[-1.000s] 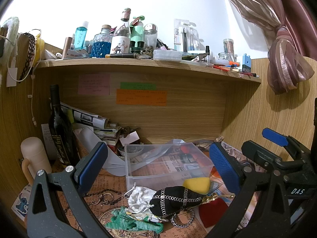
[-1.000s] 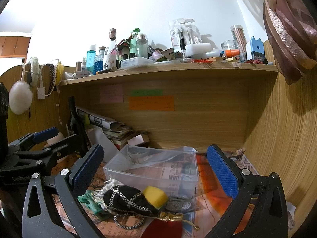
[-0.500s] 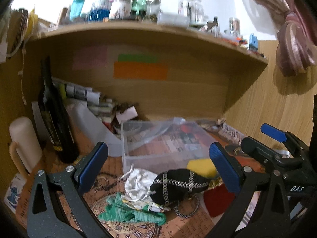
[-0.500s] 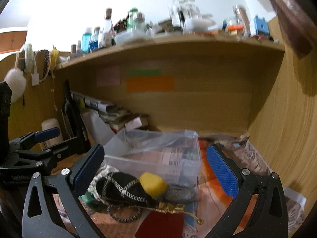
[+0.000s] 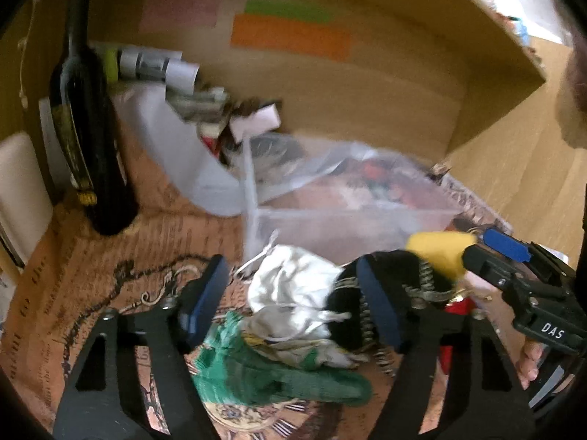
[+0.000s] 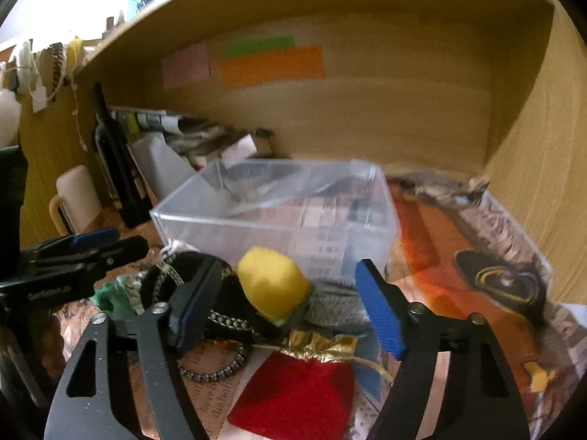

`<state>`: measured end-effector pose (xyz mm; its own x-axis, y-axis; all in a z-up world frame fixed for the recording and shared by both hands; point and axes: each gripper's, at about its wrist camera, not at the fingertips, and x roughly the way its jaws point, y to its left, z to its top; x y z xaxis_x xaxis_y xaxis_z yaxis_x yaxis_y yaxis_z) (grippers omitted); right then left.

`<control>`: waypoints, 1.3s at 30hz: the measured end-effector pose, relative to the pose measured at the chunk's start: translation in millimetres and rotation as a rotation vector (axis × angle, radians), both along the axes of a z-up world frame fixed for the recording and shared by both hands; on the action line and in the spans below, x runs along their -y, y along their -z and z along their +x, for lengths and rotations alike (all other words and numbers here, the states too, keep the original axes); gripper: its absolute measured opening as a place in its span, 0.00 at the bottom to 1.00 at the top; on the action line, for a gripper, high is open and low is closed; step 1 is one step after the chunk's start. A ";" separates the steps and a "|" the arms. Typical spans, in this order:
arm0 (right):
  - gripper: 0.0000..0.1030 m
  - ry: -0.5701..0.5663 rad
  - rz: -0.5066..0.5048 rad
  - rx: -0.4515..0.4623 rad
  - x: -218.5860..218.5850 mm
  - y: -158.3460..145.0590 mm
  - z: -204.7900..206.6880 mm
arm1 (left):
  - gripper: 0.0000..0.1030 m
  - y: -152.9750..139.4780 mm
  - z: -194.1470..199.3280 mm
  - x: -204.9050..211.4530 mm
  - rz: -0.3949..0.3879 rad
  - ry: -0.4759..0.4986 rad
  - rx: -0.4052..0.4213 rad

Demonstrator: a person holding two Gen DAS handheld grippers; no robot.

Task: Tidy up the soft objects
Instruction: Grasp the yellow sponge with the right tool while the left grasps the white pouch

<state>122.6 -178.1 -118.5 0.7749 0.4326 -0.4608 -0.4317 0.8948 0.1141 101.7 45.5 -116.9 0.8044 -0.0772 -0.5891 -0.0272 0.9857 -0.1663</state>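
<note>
Clutter fills the desk in front of us: a heap of soft things lies on the printed paper, just near of the clear plastic box (image 6: 279,205). Our left gripper (image 5: 293,304) is spread wide, its blue pads on either side of the white drawstring pouch (image 5: 293,289) without visibly touching it; the right pad sits in front of the black chain-trimmed pouch (image 5: 400,267). Under the white pouch and nearer to us lies the green knit cloth (image 5: 271,377). Our right gripper (image 6: 282,311) is also spread, pinching nothing, and between its pads we see the yellow sponge (image 6: 271,282), which rests on the black chain-trimmed pouch and touches the near wall of the box. Nearer to us, under the gap of the right gripper, lies the red velvet pouch (image 6: 297,392) with a gold ruffled neck, flat on the paper. A beaded bracelet (image 6: 216,366) lies just left of it, and a grey fuzzy piece (image 6: 334,304) sits to the right of the sponge against the box. Far left we see a dark wine bottle (image 5: 88,121) standing upright, with a cream mug (image 6: 77,198) beside it. On the back panel are pink, green and orange sticky notes (image 6: 271,66). Both views are blurred.
</note>
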 end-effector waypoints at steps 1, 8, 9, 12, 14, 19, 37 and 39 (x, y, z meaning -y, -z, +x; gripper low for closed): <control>0.64 -0.002 0.000 -0.010 0.1 2.8 2.6 | 0.64 3.3 2.9 -2.7 -0.003 -0.003 -0.014; 0.55 -0.023 -0.003 -0.081 -5.5 15.6 19.5 | 0.51 31.1 32.1 -20.6 -0.064 0.029 -0.167; 0.55 -0.027 -0.003 -0.089 -6.1 16.8 21.1 | 0.51 34.4 35.0 -21.9 -0.073 0.036 -0.187; 0.54 -0.036 -0.011 -0.112 -9.1 20.4 25.6 | 0.51 38.9 40.4 -24.0 -0.094 0.048 -0.220; 0.49 -0.047 -0.012 -0.125 -10.7 22.3 27.8 | 0.51 40.9 44.3 -24.0 -0.103 0.055 -0.236; 0.31 -0.068 0.001 -0.143 -11.6 25.0 30.4 | 0.48 45.3 49.3 -25.1 -0.127 0.083 -0.261; 0.28 -0.039 0.048 -0.029 4.8 -4.7 9.7 | 0.08 17.4 19.0 -16.2 -0.074 0.050 -0.166; 0.28 -0.037 0.052 -0.014 6.3 -8.4 7.3 | 0.08 7.0 11.4 -18.0 -0.069 0.043 -0.135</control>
<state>129.9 -184.4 -110.1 0.7518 0.4844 -0.4474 -0.4621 0.8710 0.1666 113.2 63.5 -123.9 0.7134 -0.1539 -0.6836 -0.0121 0.9727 -0.2316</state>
